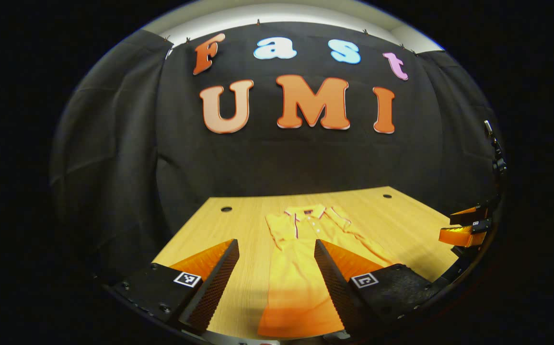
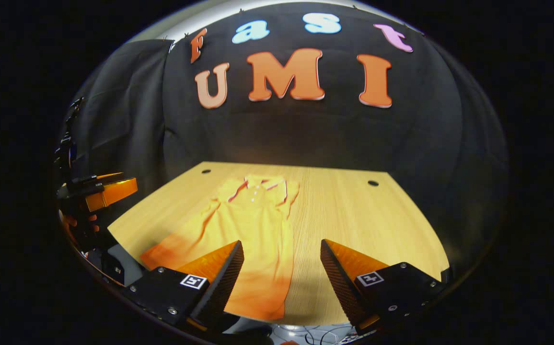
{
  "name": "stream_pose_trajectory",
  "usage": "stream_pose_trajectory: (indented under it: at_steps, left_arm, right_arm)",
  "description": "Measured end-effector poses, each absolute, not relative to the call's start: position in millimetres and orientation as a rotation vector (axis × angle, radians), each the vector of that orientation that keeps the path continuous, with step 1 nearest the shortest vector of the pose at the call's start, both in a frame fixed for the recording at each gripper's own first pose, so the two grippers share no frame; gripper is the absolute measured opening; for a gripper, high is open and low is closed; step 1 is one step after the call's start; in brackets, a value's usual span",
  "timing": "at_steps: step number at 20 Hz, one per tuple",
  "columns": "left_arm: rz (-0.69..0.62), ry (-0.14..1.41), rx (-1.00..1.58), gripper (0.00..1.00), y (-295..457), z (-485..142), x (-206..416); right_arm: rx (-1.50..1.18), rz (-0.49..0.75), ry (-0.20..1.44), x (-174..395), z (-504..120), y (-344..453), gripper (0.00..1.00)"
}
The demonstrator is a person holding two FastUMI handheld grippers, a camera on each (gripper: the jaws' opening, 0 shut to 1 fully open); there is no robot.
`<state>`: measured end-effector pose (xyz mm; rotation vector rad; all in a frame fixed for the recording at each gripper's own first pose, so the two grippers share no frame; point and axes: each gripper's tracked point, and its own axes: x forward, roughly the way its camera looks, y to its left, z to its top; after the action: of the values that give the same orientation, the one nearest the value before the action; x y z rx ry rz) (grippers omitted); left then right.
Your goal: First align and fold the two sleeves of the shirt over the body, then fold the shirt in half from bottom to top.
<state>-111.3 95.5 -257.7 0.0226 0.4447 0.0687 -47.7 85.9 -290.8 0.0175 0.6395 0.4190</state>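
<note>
Where the black cloth wall ends, the wooden surface (image 1: 248, 230) begins — pale grain, with two small dark holes (image 1: 226, 209) near its far edge. Largest item on it: one yellow-orange shirt (image 1: 296, 268), laid flat and lengthwise, collar toward the wall, hem at the near edge. Collar and button placket carry dark-and-white trim; small pale buttons (image 1: 311, 218) run down the placket. In the right gripper view the same shirt (image 2: 253, 215) lies left of centre, one sleeve spread out to the left toward the surface's edge, not folded over the body.

Left gripper (image 1: 277, 282): fingers spread wide, nothing between them but the shirt's lower body seen beyond; whether the tips touch the cloth cannot be told. In the right gripper view it appears at the far left (image 2: 109, 189), off the surface's edge, with a hand (image 2: 78, 225) behind it.

Right gripper (image 2: 282, 282): fingers likewise spread wide, holding nothing — the left finger overlaps the shirt's lower part in view, the right one sits over bare wood. In the left gripper view it shows at the far right (image 1: 466, 227), beside the surface's edge, well apart from the shirt.
</note>
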Motion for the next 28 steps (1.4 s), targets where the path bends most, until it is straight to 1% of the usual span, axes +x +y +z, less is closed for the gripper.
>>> stream_pose_trajectory:
  at_steps: [5,8,9,13,18,19,20,22,23,24,25,26,27,28]
  left_arm:
    - [0.062,0.627,0.022,0.98,103.1,-316.9,-128.4]
    - [0.040,0.768,0.000,0.98,99.5,-356.1,-141.2]
    - [0.051,0.823,0.008,0.98,101.9,-366.2,-143.7]
    - [0.063,0.972,-0.011,0.99,104.5,-385.6,-155.8]
    - [0.035,1.108,-0.057,0.99,103.5,-412.7,-181.5]
    - [0.031,1.126,-0.060,0.99,104.3,-416.1,-185.0]
    - [0.035,1.144,-0.064,0.99,106.2,-418.2,-189.2]
    - [0.035,1.164,-0.056,0.99,109.3,-421.4,-187.2]
    - [0.030,1.185,-0.042,0.97,109.2,-422.7,-187.5]
    - [0.029,1.194,-0.031,0.97,109.8,-423.9,-186.4]
    - [0.029,1.204,-0.031,0.98,107.4,-423.6,-186.1]
    - [0.021,1.223,-0.023,0.98,105.1,-424.9,-187.0]
    - [0.006,1.236,-0.012,0.96,103.8,-425.2,-185.9]
    - [-0.009,1.252,-0.010,0.97,100.7,-425.3,-187.0]
  right_arm:
    - [-0.004,0.431,0.820,-73.3,-345.6,85.1,0.98]
    - [0.001,0.433,0.909,-90.5,-368.1,85.5,0.98]
    - [-0.001,0.433,0.942,-96.3,-376.7,85.3,0.98]
    - [0.022,0.438,1.103,-121.3,-401.4,92.8,0.99]
    - [0.045,0.422,1.184,-124.6,-420.8,96.6,0.99]
    - [0.058,0.415,1.227,-129.8,-423.1,97.7,0.99]
    - [0.084,0.396,1.199,-120.7,-422.4,101.1,0.99]
    - [0.089,0.393,1.227,-120.8,-422.8,107.5,0.98]
    - [0.061,0.386,1.230,-120.1,-425.6,107.9,0.99]
    - [0.013,0.382,1.244,-120.6,-429.1,104.6,0.96]
    - [-0.032,0.378,1.260,-120.9,-429.7,102.2,0.91]
    - [-0.069,0.374,1.277,-124.5,-430.4,101.8,0.88]
    - [-0.090,0.376,1.296,-126.8,-430.2,101.6,0.73]
    - [-0.111,0.403,1.323,-131.6,-430.4,106.3,0.72]
